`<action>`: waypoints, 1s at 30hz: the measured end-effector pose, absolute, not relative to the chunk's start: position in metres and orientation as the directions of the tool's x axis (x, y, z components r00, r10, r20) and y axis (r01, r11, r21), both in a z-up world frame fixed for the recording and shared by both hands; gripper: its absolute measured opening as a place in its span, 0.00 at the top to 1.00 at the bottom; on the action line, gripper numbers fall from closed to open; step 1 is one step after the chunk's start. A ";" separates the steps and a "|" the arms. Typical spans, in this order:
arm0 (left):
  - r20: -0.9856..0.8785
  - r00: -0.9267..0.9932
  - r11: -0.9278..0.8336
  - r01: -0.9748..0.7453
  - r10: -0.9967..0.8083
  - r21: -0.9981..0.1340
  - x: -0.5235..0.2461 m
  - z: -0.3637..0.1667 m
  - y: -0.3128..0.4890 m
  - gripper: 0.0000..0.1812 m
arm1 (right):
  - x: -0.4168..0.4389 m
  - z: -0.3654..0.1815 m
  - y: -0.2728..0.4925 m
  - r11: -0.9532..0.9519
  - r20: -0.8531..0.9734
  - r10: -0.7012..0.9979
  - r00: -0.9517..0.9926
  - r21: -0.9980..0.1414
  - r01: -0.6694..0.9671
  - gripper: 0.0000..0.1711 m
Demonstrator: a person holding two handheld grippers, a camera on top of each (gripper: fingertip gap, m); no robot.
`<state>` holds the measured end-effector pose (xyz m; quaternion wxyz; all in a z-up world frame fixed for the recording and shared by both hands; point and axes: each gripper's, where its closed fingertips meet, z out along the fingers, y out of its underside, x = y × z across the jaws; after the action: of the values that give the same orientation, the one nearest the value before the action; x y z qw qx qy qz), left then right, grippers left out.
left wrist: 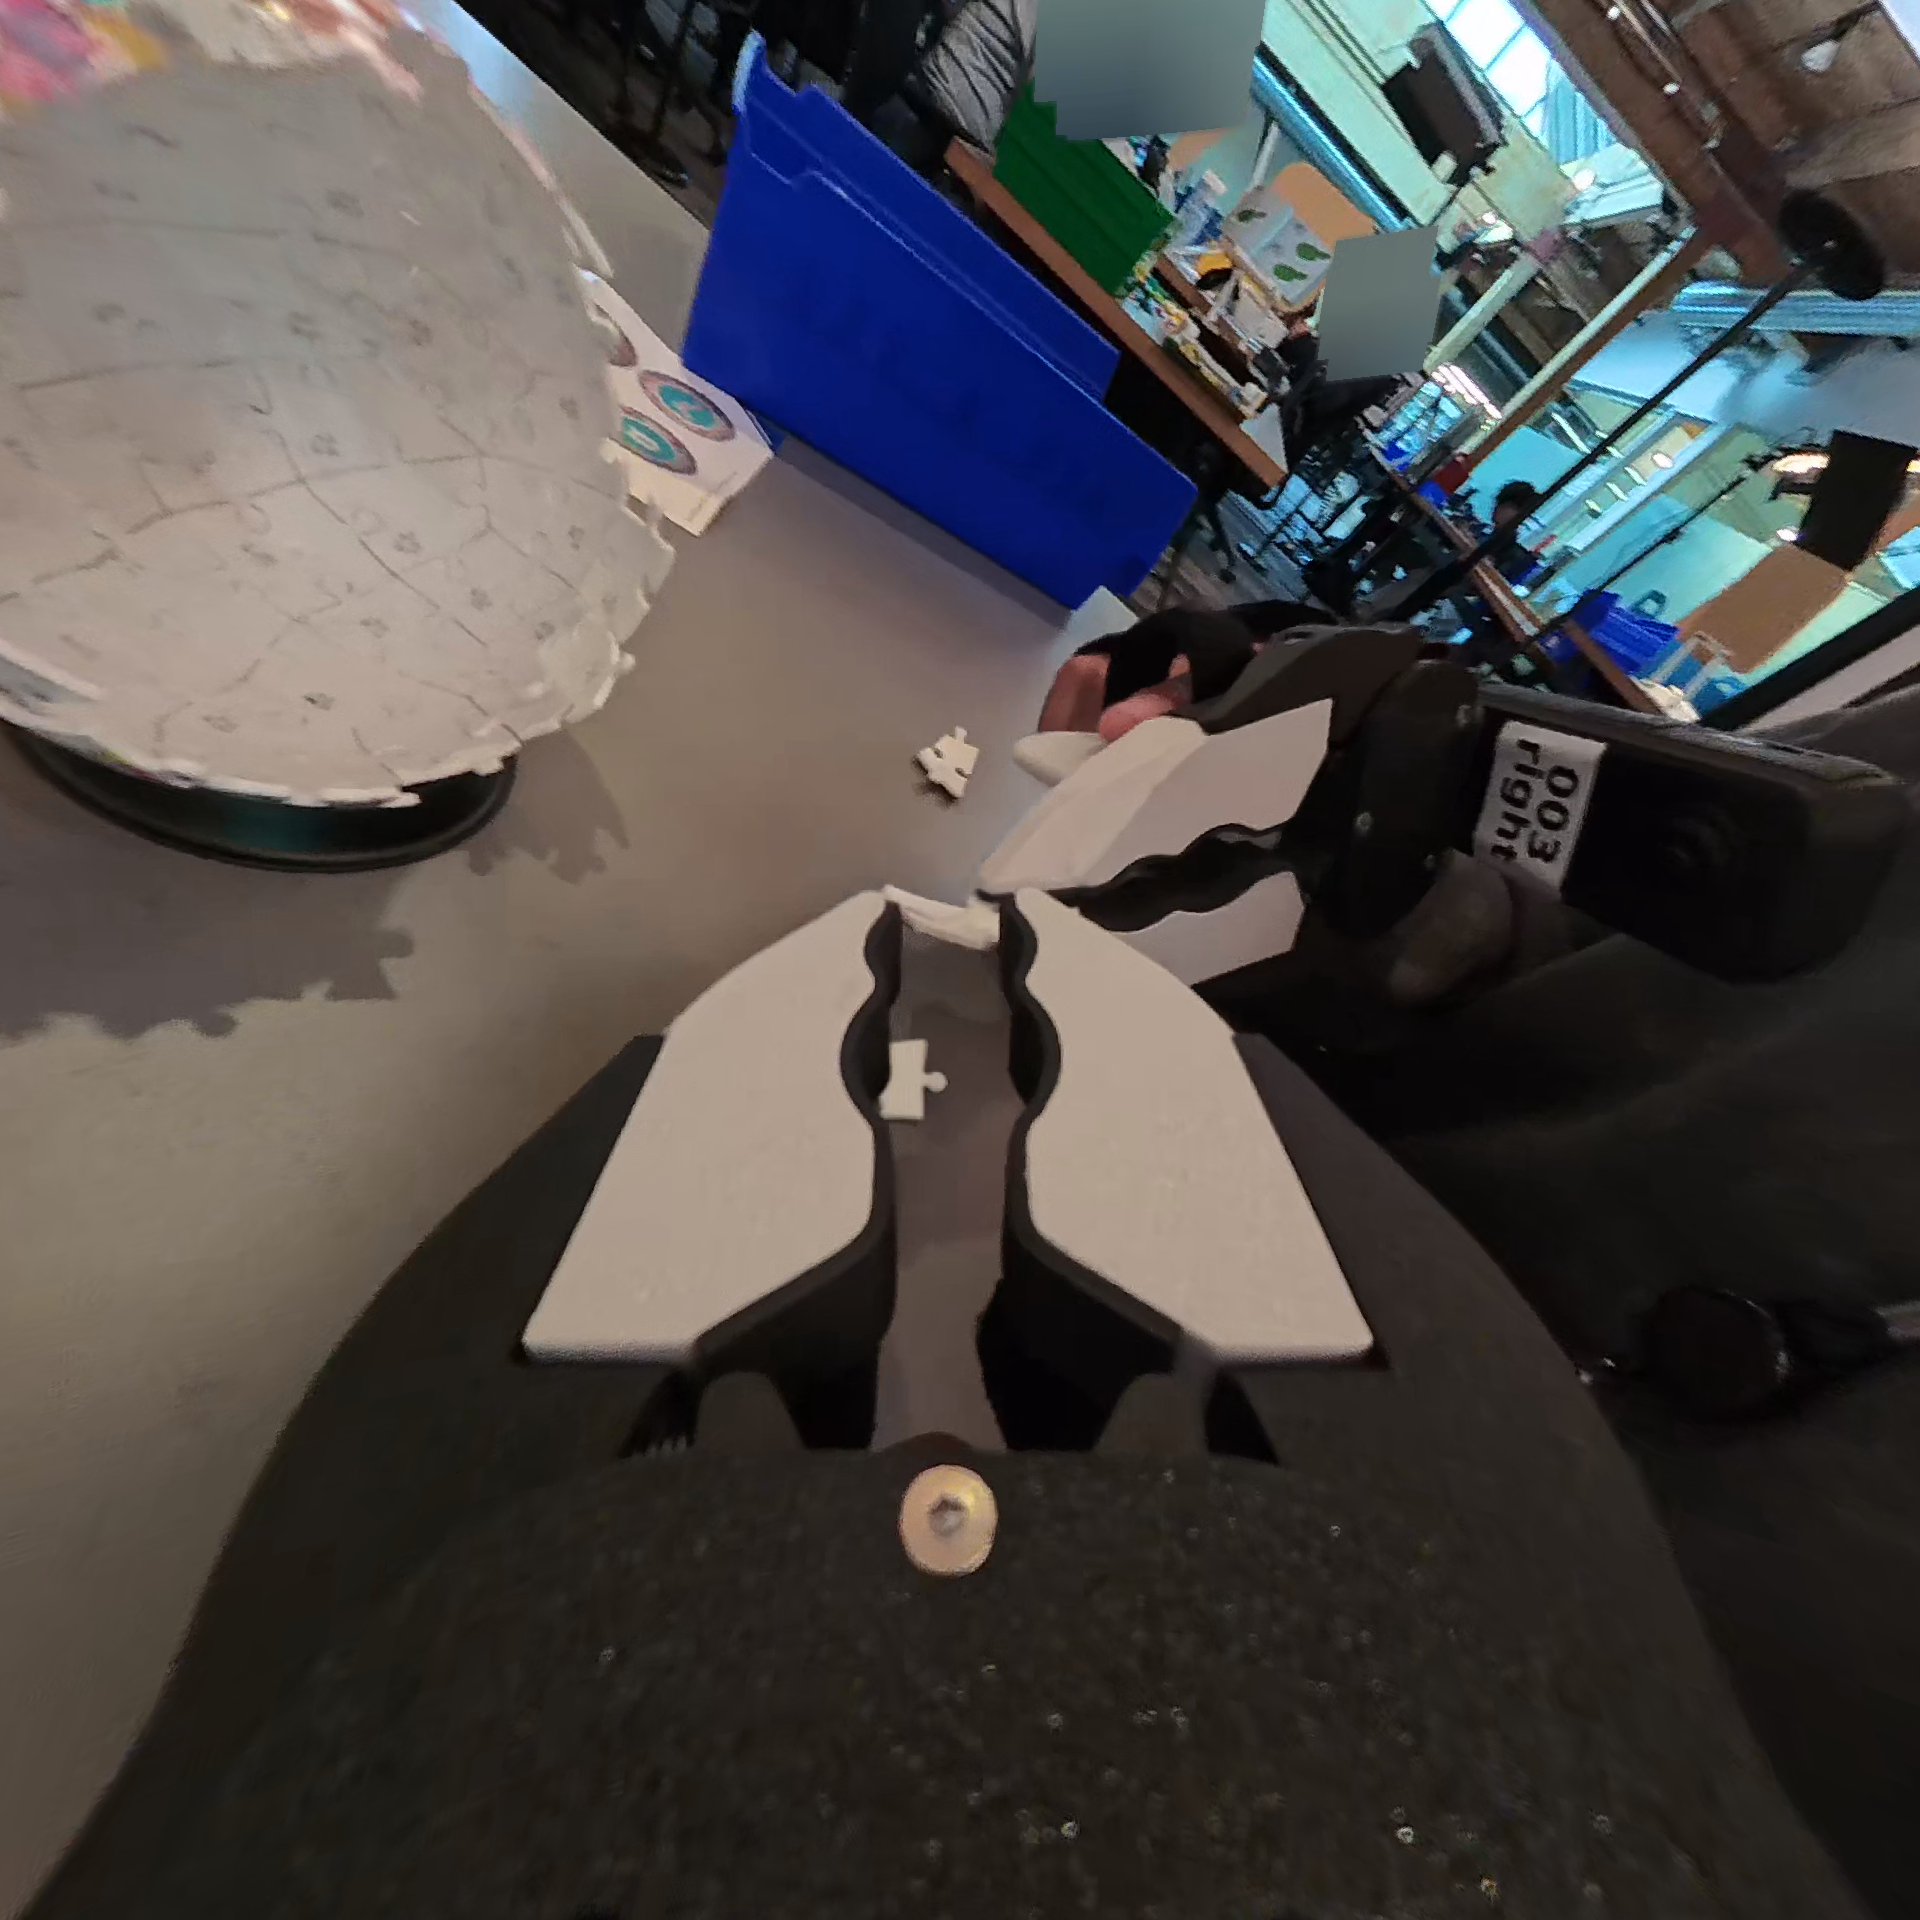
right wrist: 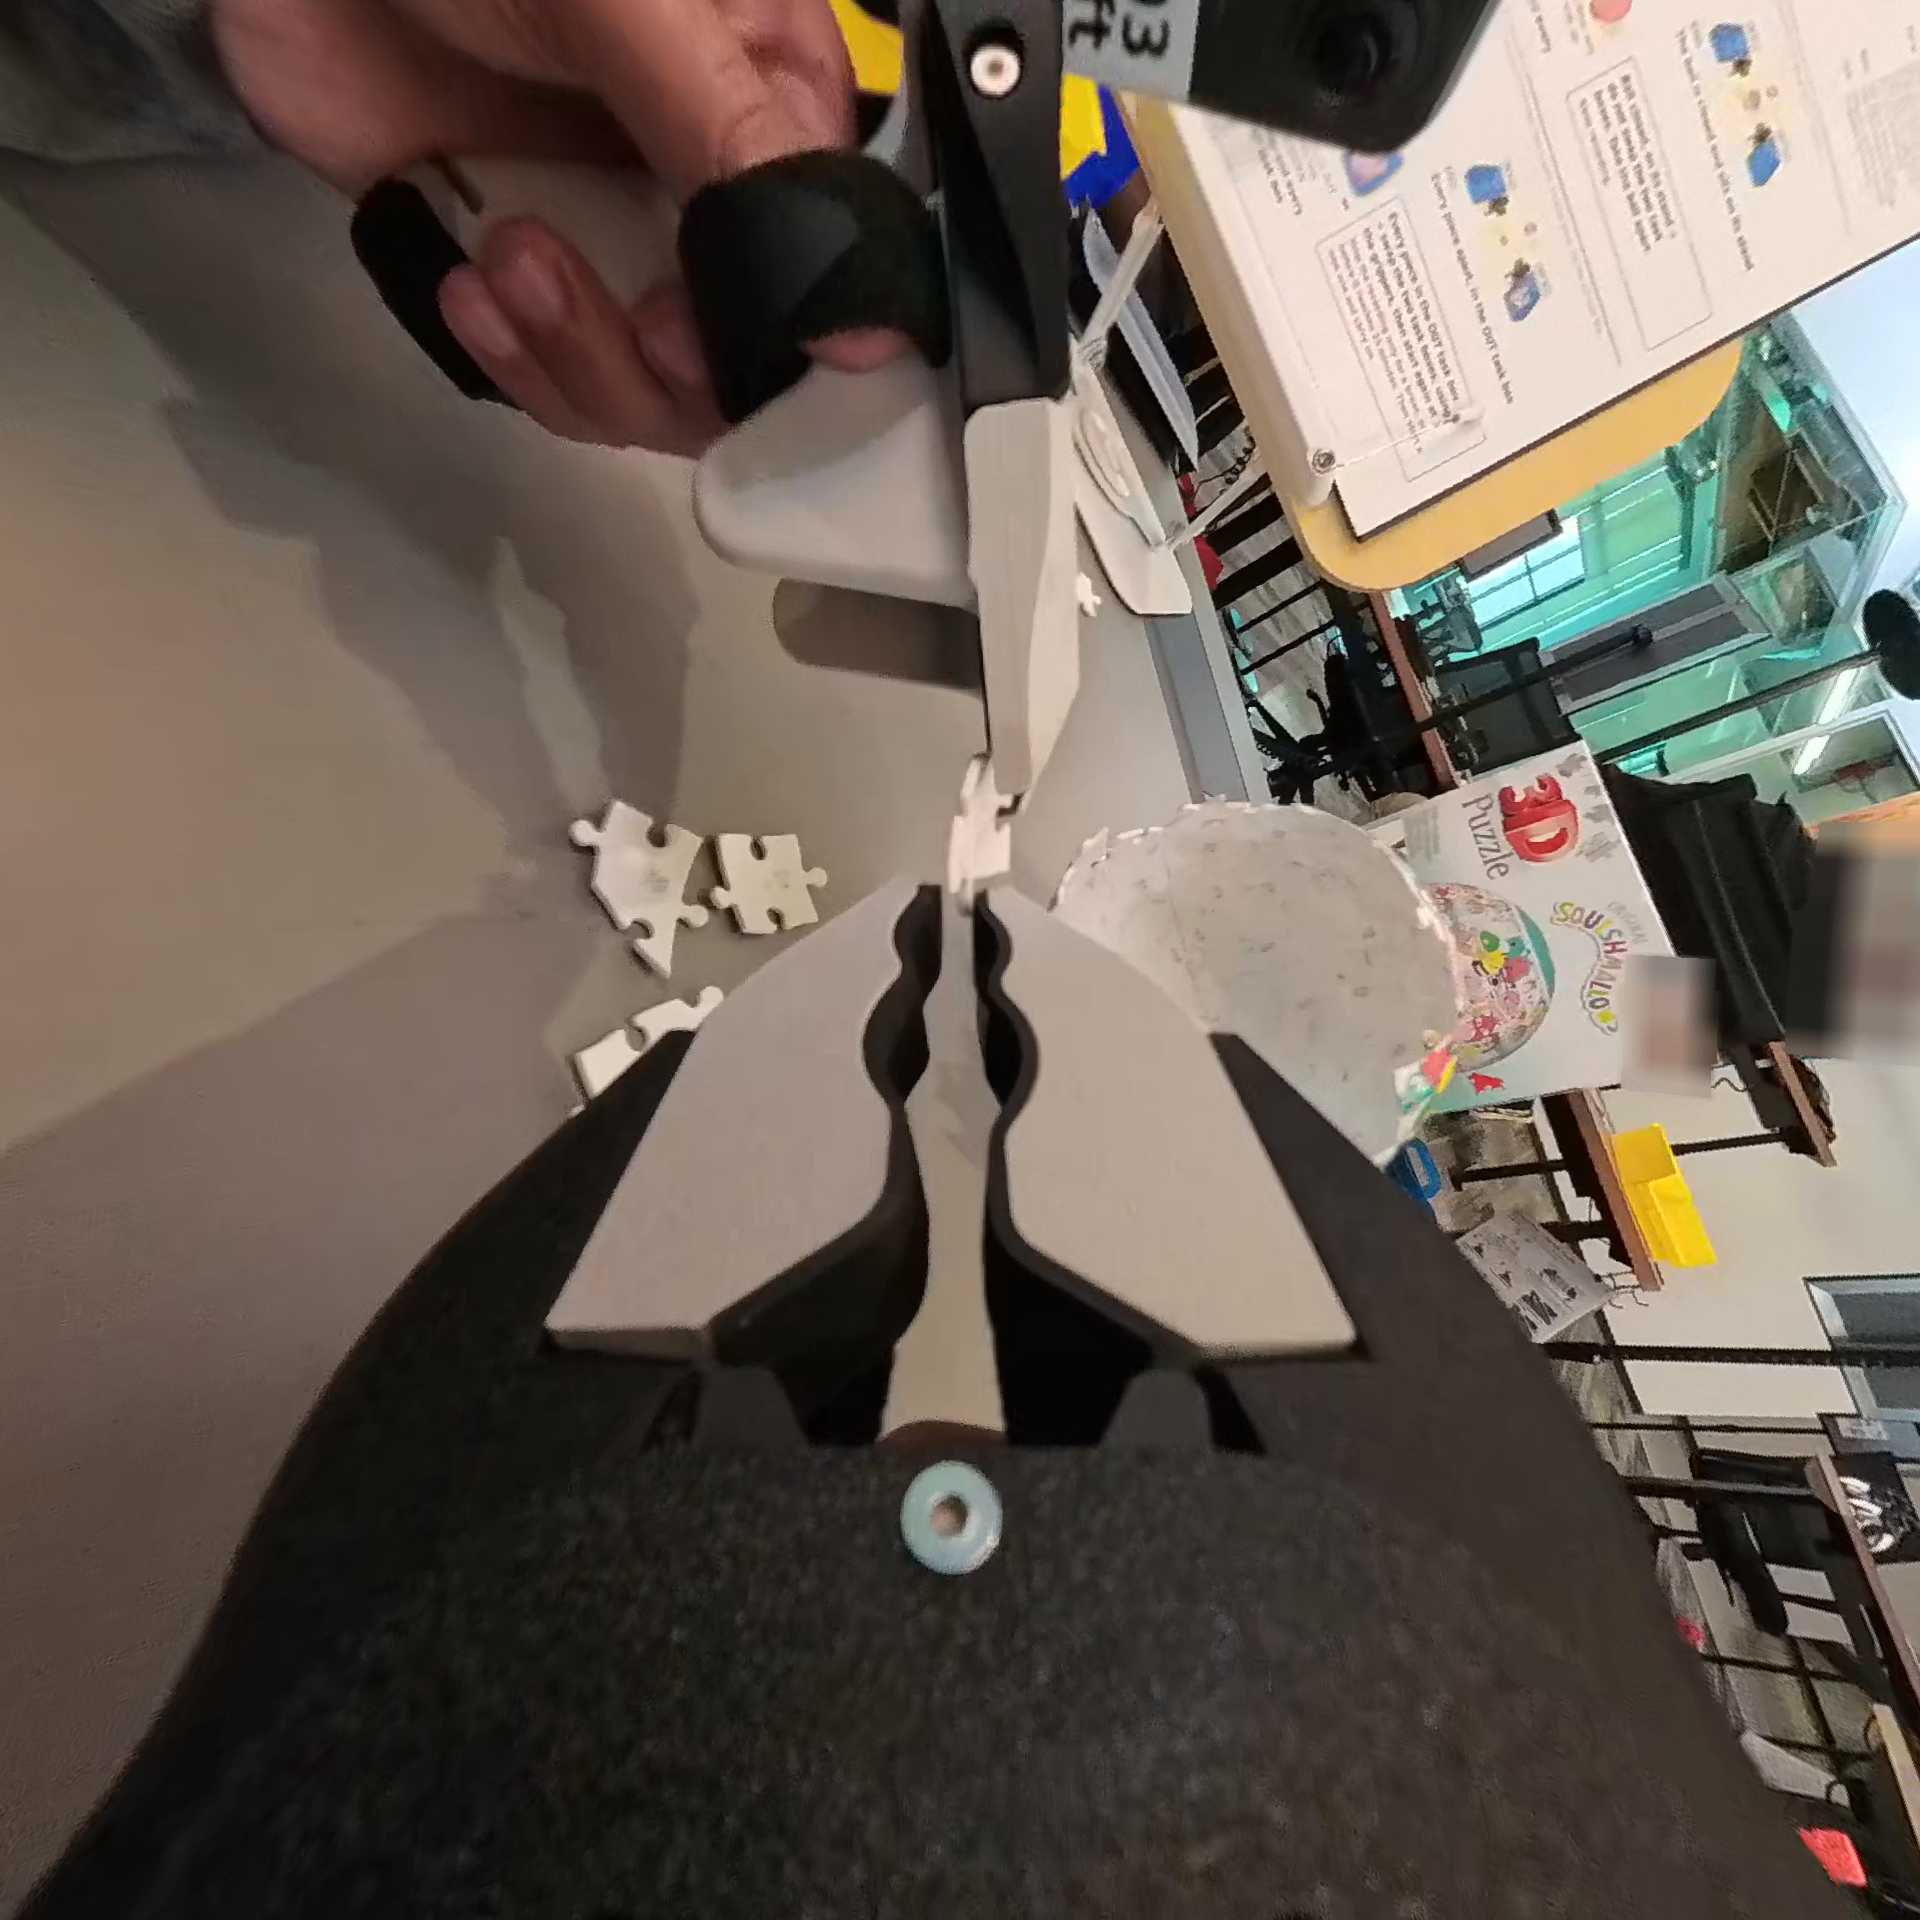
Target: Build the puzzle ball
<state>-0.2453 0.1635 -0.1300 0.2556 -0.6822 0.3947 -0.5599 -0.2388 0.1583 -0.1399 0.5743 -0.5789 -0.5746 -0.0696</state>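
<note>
L gripper (left wrist: pixel 948 920) is pinching a small white puzzle piece (left wrist: pixel 951 923) at its fingertips, jaws nearly closed on the piece's edges. R gripper (right wrist: pixel 961 904) is meeting it tip to tip, jaws almost together, and is gripping white piece(s) (right wrist: pixel 977 831) at the very tips; in R wrist view that looks like two pieces being joined, but can't tell for sure. Both grippers are sitting low over the grey table (left wrist: pixel 312 1091).

A loose white piece (left wrist: pixel 912 1081) is lying on the table under the L gripper's fingers, another (left wrist: pixel 948 761) a bit further out near the R gripper's handle. In R wrist view three more loose pieces are lying face down left of the fingers: two touching (right wrist: pixel 639 868) (right wrist: pixel 767 881), one (right wrist: pixel 634 1039) partly hidden by the gripper body.

The puzzle ball (left wrist: pixel 291 447) is sitting on a dark ring stand (left wrist: pixel 270 821) to the L, partly built, white inside facing the cam, jagged open edge. Blue bin (left wrist: pixel 914 353) is standing behind it, printed sheet (left wrist: pixel 675 416) between ball and bin. Puzzle box (right wrist: pixel 1527 914) is standing just behind the ball in R wrist view.

A bare hand w/ black finger sleeves (right wrist: pixel 582 208) is holding the L gripper.
</note>
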 end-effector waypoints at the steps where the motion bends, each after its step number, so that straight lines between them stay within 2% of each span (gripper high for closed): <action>1: 0.552 0.081 -0.553 -0.242 -0.830 -0.797 -0.246 -0.129 0.167 0.90 | -0.238 -0.138 0.159 0.318 0.740 0.581 0.339 -0.589 0.743 0.95; 9: 0.521 0.140 -0.539 -0.213 -0.842 -0.815 -0.252 -0.128 0.178 0.90 | -0.243 -0.131 0.164 0.290 0.735 0.560 0.381 -0.605 0.742 0.93; 12: 0.534 0.124 -0.548 -0.214 -0.836 -0.809 -0.251 -0.128 0.175 0.91 | -0.244 -0.132 0.166 0.289 0.757 0.536 0.373 -0.580 0.762 0.98; 26: 0.590 0.061 -0.590 -0.178 -0.805 -0.788 -0.256 -0.123 0.177 0.88 | -0.241 -0.134 0.167 0.334 0.836 0.465 0.292 -0.471 0.817 0.99; 30: 0.578 0.054 -0.577 -0.188 -0.814 -0.795 -0.260 -0.123 0.178 0.88 | -0.242 -0.134 0.164 0.354 0.818 0.490 0.302 -0.503 0.788 0.99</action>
<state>-0.2596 0.1782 -0.1227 0.2709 -0.6736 0.3718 -0.5784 -0.2424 0.1641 -0.1338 0.5868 -0.5539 -0.5767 -0.1273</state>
